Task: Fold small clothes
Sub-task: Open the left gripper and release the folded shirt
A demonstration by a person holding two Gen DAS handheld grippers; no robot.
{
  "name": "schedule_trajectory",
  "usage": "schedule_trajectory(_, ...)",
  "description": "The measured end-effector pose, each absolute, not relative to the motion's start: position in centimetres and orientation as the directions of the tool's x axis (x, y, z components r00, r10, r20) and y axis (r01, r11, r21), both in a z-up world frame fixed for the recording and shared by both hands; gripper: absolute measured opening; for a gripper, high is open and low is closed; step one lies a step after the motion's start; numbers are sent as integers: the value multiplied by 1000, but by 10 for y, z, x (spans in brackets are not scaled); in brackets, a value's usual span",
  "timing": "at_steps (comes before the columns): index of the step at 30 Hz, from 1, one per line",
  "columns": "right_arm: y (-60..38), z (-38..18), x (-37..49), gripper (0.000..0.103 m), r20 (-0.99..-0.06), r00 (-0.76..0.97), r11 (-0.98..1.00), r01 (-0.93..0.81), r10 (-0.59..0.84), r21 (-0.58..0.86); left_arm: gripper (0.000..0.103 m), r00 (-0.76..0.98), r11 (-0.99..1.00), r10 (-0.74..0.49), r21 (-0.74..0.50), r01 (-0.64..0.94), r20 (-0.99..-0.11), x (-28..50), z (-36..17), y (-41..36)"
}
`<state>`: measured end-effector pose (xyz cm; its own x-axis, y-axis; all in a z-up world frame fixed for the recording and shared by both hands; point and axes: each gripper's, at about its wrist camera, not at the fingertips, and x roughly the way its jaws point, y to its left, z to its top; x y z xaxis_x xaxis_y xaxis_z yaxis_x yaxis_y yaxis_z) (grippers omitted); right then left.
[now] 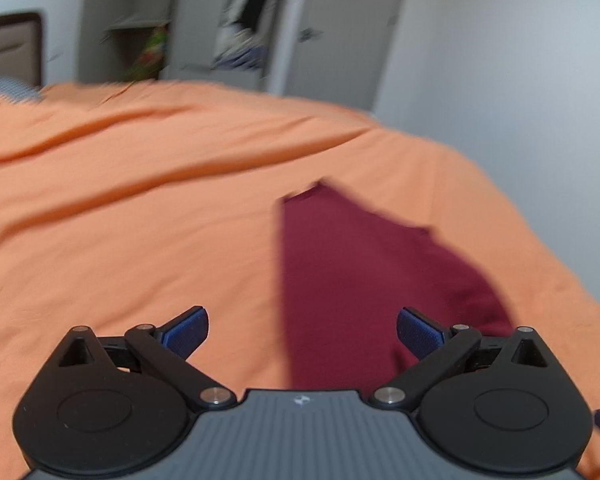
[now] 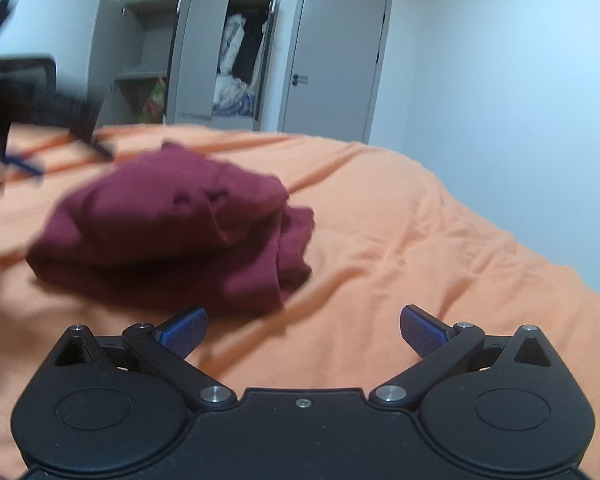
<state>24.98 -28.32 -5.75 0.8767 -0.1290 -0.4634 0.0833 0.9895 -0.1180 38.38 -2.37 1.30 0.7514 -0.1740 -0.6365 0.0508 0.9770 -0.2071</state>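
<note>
A dark red garment (image 2: 168,236) lies folded in a thick bundle on the orange bedsheet (image 2: 400,240). My right gripper (image 2: 303,330) is open just in front of its near right corner, with nothing between its blue pads (image 2: 182,334). In the left wrist view the same red garment (image 1: 352,280) lies flat ahead and to the right. My left gripper (image 1: 302,330) hangs open over its near edge, and holds nothing. In the right wrist view the left gripper (image 2: 32,120) shows as a dark blur at the far left, above the bed.
The orange bedsheet (image 1: 140,200) covers the whole bed and is creased. An open wardrobe (image 2: 236,52) with clothes inside and a shut grey door (image 2: 336,60) stand behind the bed. A dark headboard (image 1: 12,48) is at the far left. White walls lie to the right.
</note>
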Motion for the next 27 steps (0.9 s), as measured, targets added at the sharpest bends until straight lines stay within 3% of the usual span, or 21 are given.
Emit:
schedule_trajectory(7, -290, -26, 273, 103, -407, 913, 992, 63, -15, 105, 102, 729, 957, -198, -289, 0, -656, 380, -8, 7)
schedule_trajectory(12, -269, -26, 320, 102, -439, 899, 998, 23, 4, 54, 102, 762, 963, -148, -268, -35, -631, 365, -3, 13)
schedule_trajectory(17, -270, -39, 338, 102, -524, 843, 990, 140, -121, -3, 102, 746, 963, -153, -268, -36, -649, 361, -5, 17)
schedule_trajectory(21, -296, -51, 317, 102, -554, 815, 973, 229, -168, 42, 103, 736, 966, -155, -256, -26, -660, 361, -11, 15)
schedule_trajectory(27, -307, -49, 290, 102, -520, 849, 976, 180, -93, 120, 102, 749, 963, -176, -269, -4, -639, 357, -12, 18)
